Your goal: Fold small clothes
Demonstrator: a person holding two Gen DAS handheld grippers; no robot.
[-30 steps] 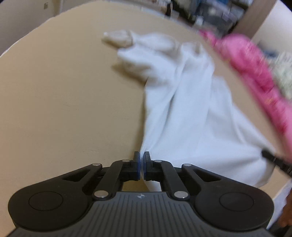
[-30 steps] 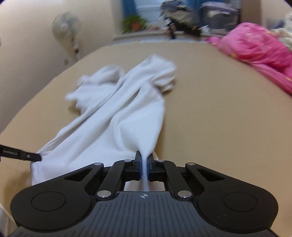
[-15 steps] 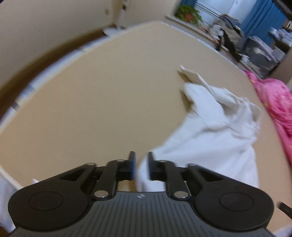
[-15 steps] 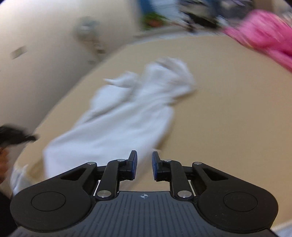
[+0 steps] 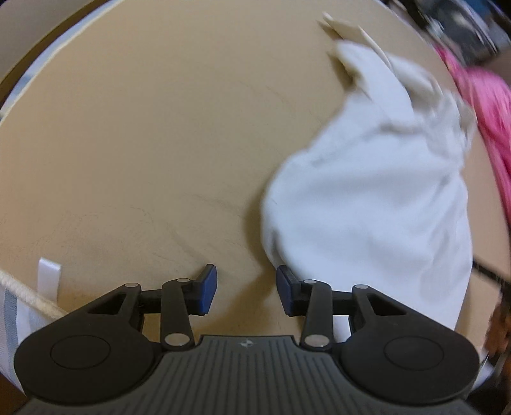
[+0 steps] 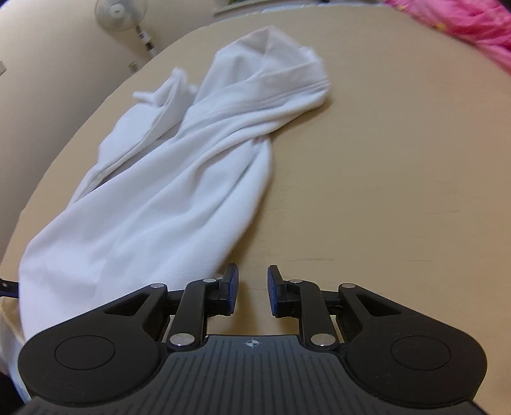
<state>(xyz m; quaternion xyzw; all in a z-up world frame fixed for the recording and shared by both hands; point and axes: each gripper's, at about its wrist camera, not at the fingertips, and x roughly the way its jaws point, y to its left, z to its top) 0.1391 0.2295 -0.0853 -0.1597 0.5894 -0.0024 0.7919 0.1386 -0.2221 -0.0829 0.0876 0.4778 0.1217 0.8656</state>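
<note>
So there's 1 white garment [image 6: 179, 178] lying bunched and twisted lengthwise on the tan tabletop [image 6: 399, 159], kind of roped in the middle with a hem or cuff folded over at the far end. Its near end spreads out wide toward the table's close edge.

The right gripper [image 6: 252, 287] hangs just beside the garment's near corner, jaws parted a modest way and opening, with only bare tabletop between them. Its left finger sits right against the cloth edge but isn't pinching anything. The left gripper [image 5: 246, 292] has its jaws a good bit wider and also opening, nothing between them either. In its view the garment [image 5: 367, 204] is off to the right, with the cloth edge passing just behind the right finger; this view is blurry so I can't tell if they touch.

Stuff around: a heap of pink fabric [image 6: 463, 22] along the far right side of the tabletop, well apart from the white piece. A standing fan [image 6: 119, 12] against the wall past the far left edge. A cream cord [image 5: 28, 297] and a white strap [image 5: 48, 281] run along the near left edge in the left view. Nothing sits on top of the garment, and the tabletop to its right is open
</note>
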